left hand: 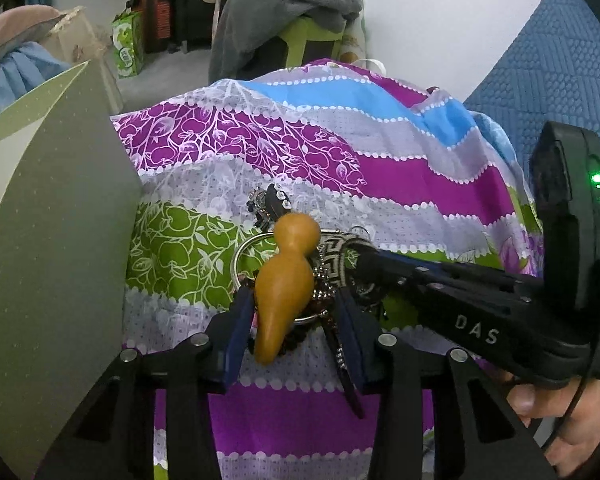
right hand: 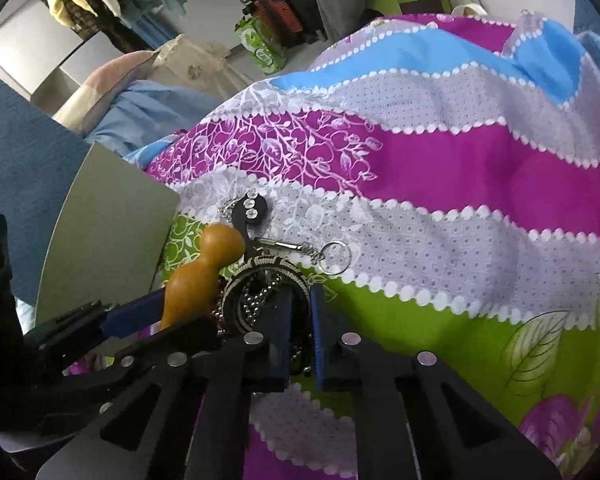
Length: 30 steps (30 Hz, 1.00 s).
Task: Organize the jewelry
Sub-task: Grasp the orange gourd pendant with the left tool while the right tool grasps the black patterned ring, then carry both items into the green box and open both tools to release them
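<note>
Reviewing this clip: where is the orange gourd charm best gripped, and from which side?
Grip the gourd charm across its wider lower bulb, coming from above and the near side, where the left gripper already straddles it. It lies lengthwise on the jewelry pile, and its narrow waist sits farther away, over the tangled chains.

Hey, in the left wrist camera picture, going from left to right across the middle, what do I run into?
Grey-green board → silver ring → wooden gourd → patterned bangle → right tool, reaching in from the right edge.
</note>
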Each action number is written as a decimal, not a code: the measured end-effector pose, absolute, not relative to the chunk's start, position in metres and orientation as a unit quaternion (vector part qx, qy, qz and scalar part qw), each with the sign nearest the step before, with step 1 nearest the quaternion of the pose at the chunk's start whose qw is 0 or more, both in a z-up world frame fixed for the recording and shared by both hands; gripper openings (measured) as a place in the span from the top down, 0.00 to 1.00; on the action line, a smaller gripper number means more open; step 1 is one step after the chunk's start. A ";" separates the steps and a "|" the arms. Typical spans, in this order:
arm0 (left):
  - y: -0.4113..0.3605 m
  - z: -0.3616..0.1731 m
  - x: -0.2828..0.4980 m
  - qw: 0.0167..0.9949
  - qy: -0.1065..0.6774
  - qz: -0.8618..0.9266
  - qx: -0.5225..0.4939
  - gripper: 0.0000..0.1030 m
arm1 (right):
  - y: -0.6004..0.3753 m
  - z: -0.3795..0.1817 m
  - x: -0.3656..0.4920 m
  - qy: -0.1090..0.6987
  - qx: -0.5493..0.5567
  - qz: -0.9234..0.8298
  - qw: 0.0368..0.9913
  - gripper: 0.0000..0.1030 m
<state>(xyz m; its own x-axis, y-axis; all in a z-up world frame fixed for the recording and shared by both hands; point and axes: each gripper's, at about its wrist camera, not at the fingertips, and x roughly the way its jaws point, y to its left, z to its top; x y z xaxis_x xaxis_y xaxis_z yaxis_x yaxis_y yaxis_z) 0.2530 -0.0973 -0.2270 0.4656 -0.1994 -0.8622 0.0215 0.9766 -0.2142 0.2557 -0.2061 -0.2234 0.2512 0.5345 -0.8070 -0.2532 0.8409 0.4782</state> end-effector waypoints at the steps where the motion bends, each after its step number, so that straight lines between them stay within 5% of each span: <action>1: -0.097 -0.227 0.253 0.852 0.513 -0.065 -0.087 0.60 | -0.207 -0.222 0.256 0.556 0.124 0.248 0.784 0.94; 23: -0.105 -0.228 0.262 0.865 0.498 -0.049 -0.035 0.60 | -0.252 -0.204 0.244 0.535 0.068 0.146 0.830 0.94; 26: -0.106 -0.232 0.265 0.865 0.500 -0.040 -0.027 0.70 | -0.253 -0.200 0.241 0.530 0.054 0.137 0.835 0.94; 30: -0.105 -0.229 0.265 0.870 0.491 -0.041 -0.031 0.71 | -0.254 -0.196 0.236 0.528 0.049 0.136 0.837 0.94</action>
